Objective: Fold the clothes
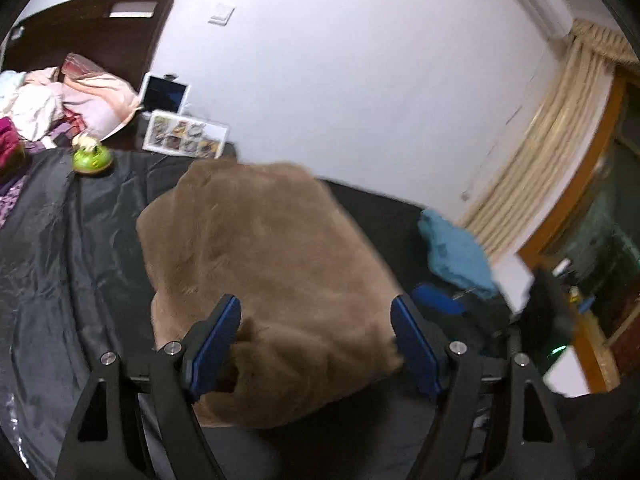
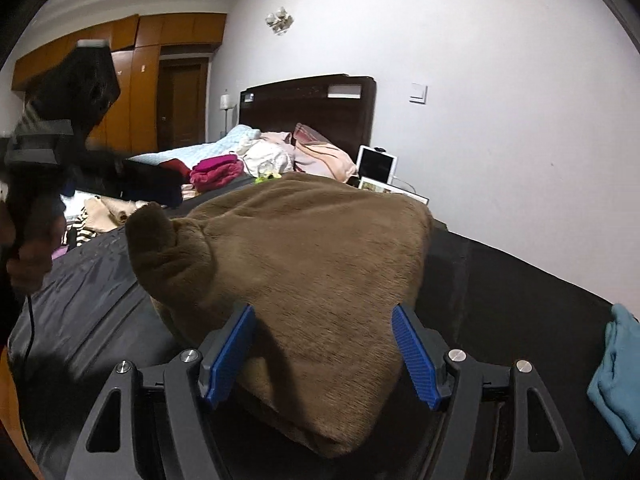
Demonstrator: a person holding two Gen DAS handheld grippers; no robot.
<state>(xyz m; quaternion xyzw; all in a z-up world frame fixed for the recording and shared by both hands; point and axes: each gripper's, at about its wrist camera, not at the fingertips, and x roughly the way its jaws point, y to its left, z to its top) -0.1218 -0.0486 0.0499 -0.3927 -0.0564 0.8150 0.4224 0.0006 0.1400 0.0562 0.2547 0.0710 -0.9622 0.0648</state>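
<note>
While both grippers hover:
Surface: black sheet (image 1: pixel 80 240) under folded brown fleece (image 1: pixel 260 260).
Room: white wall (image 2: pixel 500 120), dark headboard (image 2: pixel 304 108).
Jaws: left gripper (image 1: pixel 316 344) and right gripper (image 2: pixel 324 352) spread, empty.

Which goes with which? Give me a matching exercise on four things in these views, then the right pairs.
Things:
1. brown fleece garment
2. teal cloth
3. green round toy
4. tablet

Places or states:
A. propped upright against the white wall
B. folded into a thick bundle in the middle of the black sheet
C. lying at the right edge of the black sheet
D. standing at the far left corner of the black sheet

Pairs: 1-B, 2-C, 3-D, 4-A
</note>
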